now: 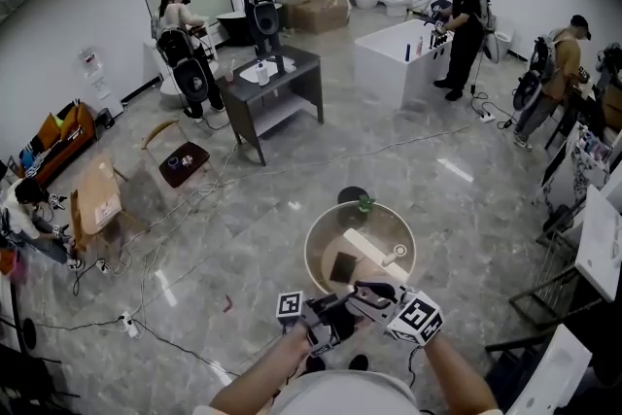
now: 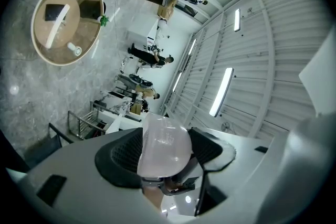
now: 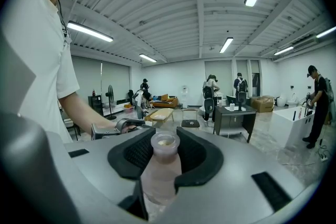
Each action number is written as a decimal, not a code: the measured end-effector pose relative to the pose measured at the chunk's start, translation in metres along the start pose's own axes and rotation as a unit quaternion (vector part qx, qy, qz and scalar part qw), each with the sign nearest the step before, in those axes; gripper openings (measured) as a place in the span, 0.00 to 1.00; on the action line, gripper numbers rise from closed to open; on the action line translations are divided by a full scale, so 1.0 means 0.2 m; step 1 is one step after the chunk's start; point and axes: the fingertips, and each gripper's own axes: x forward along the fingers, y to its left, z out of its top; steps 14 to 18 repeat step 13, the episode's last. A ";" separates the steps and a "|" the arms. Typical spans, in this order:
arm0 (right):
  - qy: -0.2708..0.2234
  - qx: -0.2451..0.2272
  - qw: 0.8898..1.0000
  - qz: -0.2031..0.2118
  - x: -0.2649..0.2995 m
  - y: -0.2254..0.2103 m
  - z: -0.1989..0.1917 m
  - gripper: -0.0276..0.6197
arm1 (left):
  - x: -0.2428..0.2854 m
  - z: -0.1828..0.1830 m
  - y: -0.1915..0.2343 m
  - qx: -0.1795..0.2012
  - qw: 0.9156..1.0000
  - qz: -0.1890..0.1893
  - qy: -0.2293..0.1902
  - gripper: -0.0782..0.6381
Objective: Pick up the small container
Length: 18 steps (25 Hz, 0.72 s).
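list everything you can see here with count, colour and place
round table: 1, light wood, on the floor ahead
square pad: 1, dark, on that table
board: 1, white, beside the pad
side table: 1, dark grey, further back
cardboard box: 1, brown, far wall
people: at least five, round the room
small container: 1, translucent pinkish, in the right tool
cap: 1, translucent, in the left tool
tools: 2, grey with black pads, each shut on its item
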 end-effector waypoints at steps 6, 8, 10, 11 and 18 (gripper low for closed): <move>0.002 0.000 1.000 -0.002 0.02 0.02 0.00 0.26 | -0.02 0.00 -0.01 -0.004 1.000 -0.002 0.002 0.51; 0.002 0.001 1.000 -0.003 0.02 0.03 0.00 0.26 | -0.03 -0.01 -0.01 -0.005 1.000 -0.003 0.002 0.51; 0.000 0.002 1.000 -0.003 0.02 0.03 0.00 0.26 | -0.03 -0.01 0.00 -0.008 1.000 -0.005 0.002 0.51; 0.000 0.002 1.000 -0.004 0.01 0.03 0.00 0.26 | -0.02 -0.02 0.00 -0.009 1.000 -0.005 0.002 0.51; -0.002 0.001 1.000 -0.005 0.01 0.02 0.00 0.26 | -0.02 -0.02 0.00 -0.012 1.000 -0.006 0.003 0.51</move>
